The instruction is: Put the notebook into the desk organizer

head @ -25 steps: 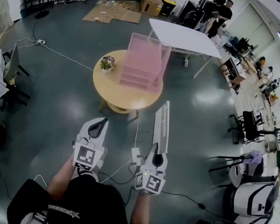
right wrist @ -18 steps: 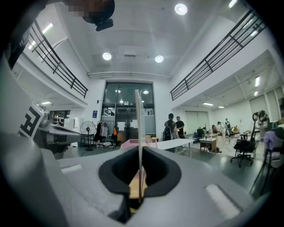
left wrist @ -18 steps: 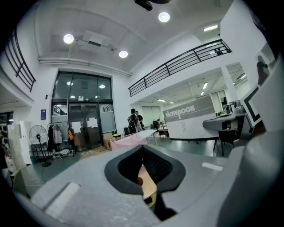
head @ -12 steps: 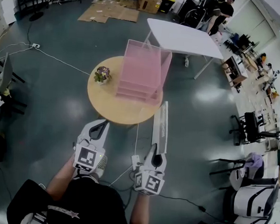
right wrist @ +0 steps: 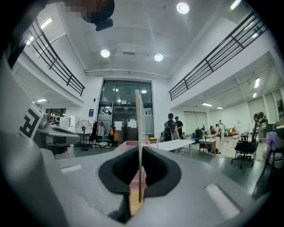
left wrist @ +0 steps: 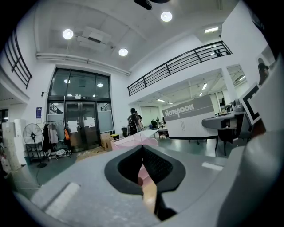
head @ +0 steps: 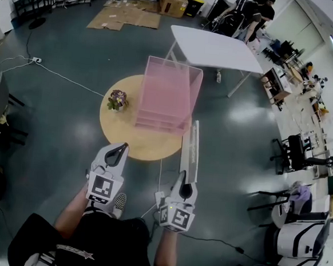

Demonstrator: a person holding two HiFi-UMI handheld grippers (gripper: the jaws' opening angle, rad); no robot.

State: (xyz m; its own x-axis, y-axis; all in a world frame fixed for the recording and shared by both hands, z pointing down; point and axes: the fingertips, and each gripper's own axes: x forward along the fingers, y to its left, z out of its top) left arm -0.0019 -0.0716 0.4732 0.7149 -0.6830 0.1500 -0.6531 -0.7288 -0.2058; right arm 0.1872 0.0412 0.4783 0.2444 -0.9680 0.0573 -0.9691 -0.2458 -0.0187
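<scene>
A pink, see-through desk organizer (head: 166, 95) with several trays stands on the right half of a round wooden table (head: 126, 135). My right gripper (head: 186, 176) is shut on a thin grey notebook (head: 191, 149), held edge-up and pointing at the organizer from just short of the table's near edge. In the right gripper view the notebook (right wrist: 139, 133) shows as a thin upright line between the jaws, with the organizer (right wrist: 126, 144) behind. My left gripper (head: 121, 147) hangs beside it, shut and holding nothing. The organizer (left wrist: 133, 141) lies ahead in the left gripper view.
A small flower pot (head: 117, 100) sits on the table's left side. Behind it stand a white rectangular table (head: 216, 47), flattened cardboard (head: 124, 17) and boxes (head: 174, 1). People (head: 251, 10) stand at the back. Office chairs (head: 294, 151) line the right. A cable (head: 62, 75) crosses the floor.
The table and organizer have come nearer in the head view, so the notebook's tip now reaches the table's near edge. Both grippers keep their place and grip.
</scene>
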